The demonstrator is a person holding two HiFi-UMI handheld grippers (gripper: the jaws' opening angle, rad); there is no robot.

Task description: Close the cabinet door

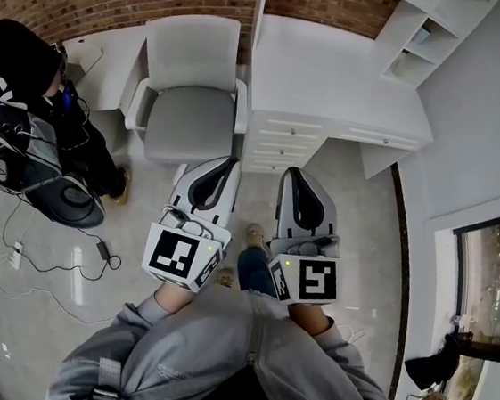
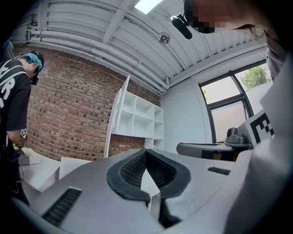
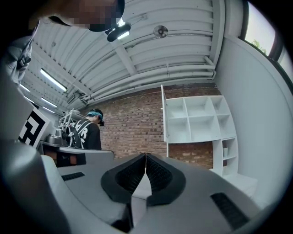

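Observation:
A white wall cabinet point(image 3: 199, 119) with open cubby shelves hangs on the brick wall above a white desk point(image 1: 335, 79). Its door point(image 3: 163, 114) stands swung out, edge-on to the right gripper view; the left gripper view shows the same door point(image 2: 120, 114) beside the shelves point(image 2: 142, 119). My left gripper point(image 1: 227, 162) and right gripper point(image 1: 291, 171) are held side by side, pointing level toward the desk and well short of the cabinet. The left gripper point(image 2: 146, 151) has its jaws together with nothing between them. The right gripper point(image 3: 145, 156) is likewise shut and empty.
A white-and-grey chair point(image 1: 189, 89) stands left of the desk, just ahead of the left gripper. The desk's drawer unit point(image 1: 285, 140) faces me. A person in black point(image 1: 26, 115) stands at the left, with cables point(image 1: 55, 253) on the floor. A window point(image 1: 493, 267) is on the right.

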